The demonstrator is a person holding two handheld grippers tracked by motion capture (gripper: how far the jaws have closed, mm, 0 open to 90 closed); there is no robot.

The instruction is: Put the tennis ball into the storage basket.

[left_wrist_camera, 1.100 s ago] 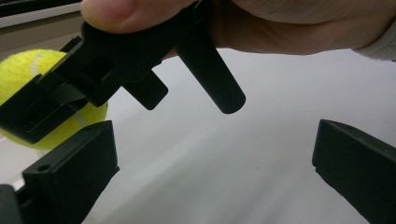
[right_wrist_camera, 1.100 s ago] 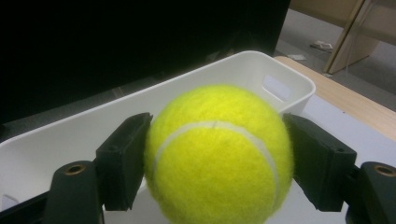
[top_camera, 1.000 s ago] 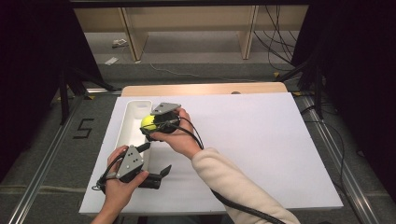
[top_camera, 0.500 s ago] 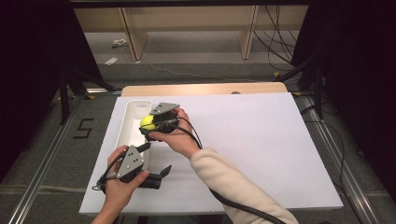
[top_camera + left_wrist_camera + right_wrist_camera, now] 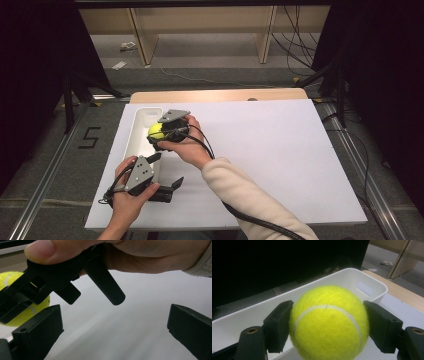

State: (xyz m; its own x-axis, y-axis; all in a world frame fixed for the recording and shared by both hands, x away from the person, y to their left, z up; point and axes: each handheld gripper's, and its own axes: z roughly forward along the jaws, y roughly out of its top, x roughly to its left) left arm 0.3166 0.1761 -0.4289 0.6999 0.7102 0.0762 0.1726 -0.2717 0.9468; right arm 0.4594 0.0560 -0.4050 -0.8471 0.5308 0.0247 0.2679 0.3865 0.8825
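Now your right gripper (image 5: 328, 322) clamps a fuzzy yellow tennis ball (image 5: 329, 322) over the smooth white oblong tray (image 5: 367, 280), left of centre. Your left gripper (image 5: 165, 172) gapes empty at lower left, beside the tray on the white board (image 5: 280, 150).

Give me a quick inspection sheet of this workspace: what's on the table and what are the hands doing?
Surface: white sheet over a wooden table.
Job's things: tennis ball; long white bin at the sheet's left edge.
Clutter: nothing seen on the sheet.
Grippers: right gripper clamps the ball over the bin; left gripper open, empty, near the bin's near end.
Cables: black cable trails along the right sleeve.
Surroundings: wooden shelving, a floor mark "5", dark curtains.
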